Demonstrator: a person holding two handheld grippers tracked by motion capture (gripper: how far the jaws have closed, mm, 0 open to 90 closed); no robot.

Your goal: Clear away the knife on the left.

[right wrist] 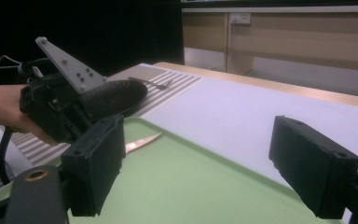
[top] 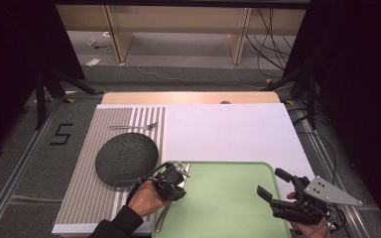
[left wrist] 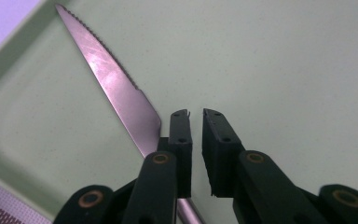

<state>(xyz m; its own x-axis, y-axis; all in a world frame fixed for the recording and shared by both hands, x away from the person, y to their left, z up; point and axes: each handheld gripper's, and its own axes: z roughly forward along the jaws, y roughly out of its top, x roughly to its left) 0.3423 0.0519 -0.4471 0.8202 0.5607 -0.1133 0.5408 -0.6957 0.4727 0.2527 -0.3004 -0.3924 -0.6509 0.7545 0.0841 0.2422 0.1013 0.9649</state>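
A steel knife point(top: 161, 219) lies along the left side of the green tray point(top: 228, 198), serrated blade pointing away from me. My left gripper point(top: 180, 174) hovers low over the knife, held in a hand. In the left gripper view its jaws point(left wrist: 196, 114) stand a narrow gap apart with nothing between them, and the knife point(left wrist: 116, 84) lies on the tray point(left wrist: 284, 60) just left of the left jaw. My right gripper point(top: 270, 182) waits at the tray's right edge, jaws wide open and empty point(right wrist: 200, 154). The right gripper view shows the knife tip point(right wrist: 142, 141) and the left gripper point(right wrist: 60, 107).
A dark round plate point(top: 126, 158) rests on a striped placemat point(top: 89, 193) left of the tray, with a fork point(top: 134, 127) beyond it. A white mat point(top: 228, 129) covers the table behind the tray. Black stands and cables flank the table.
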